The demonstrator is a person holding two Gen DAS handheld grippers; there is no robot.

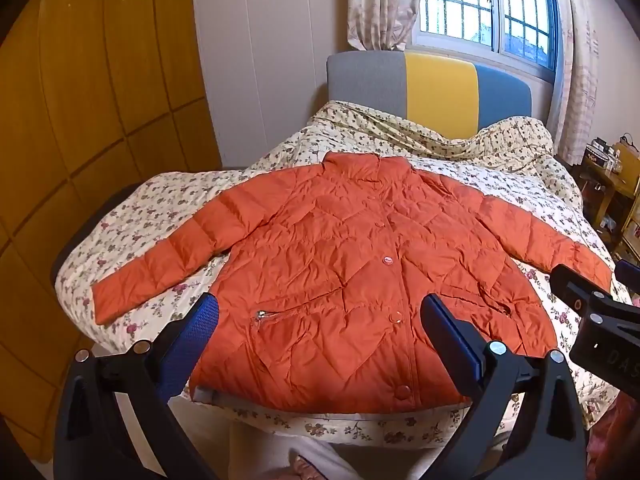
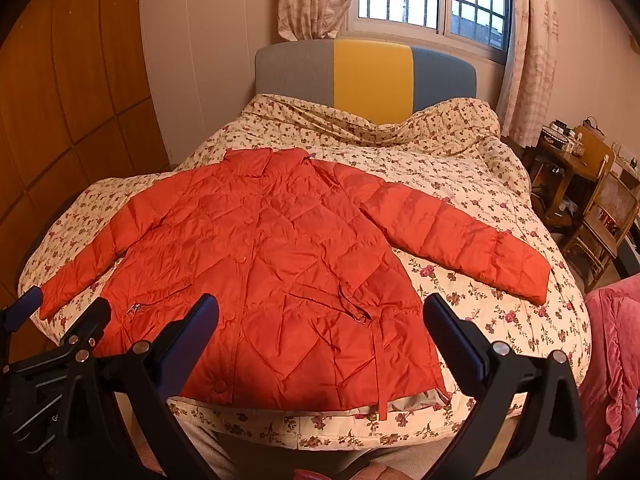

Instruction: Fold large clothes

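An orange quilted jacket (image 1: 340,272) lies flat and buttoned on the floral bedspread (image 1: 132,220), front up, collar toward the headboard, both sleeves spread out to the sides. The same jacket (image 2: 272,272) fills the middle of the right wrist view, on the bedspread (image 2: 460,184). My left gripper (image 1: 320,316) hovers above the hem near the foot of the bed, open, nothing between its blue-padded fingers. My right gripper (image 2: 320,316) hangs open over the right half of the hem, likewise holding nothing. Each gripper shows at the edge of the other's view.
A grey, yellow and blue headboard (image 1: 432,88) stands under a barred window (image 1: 484,4) with curtains. Wooden wardrobe doors (image 1: 80,120) line the left wall. A wooden table and chair (image 2: 592,200) stand at the right. Pink cloth (image 2: 612,360) lies by the bed's right corner.
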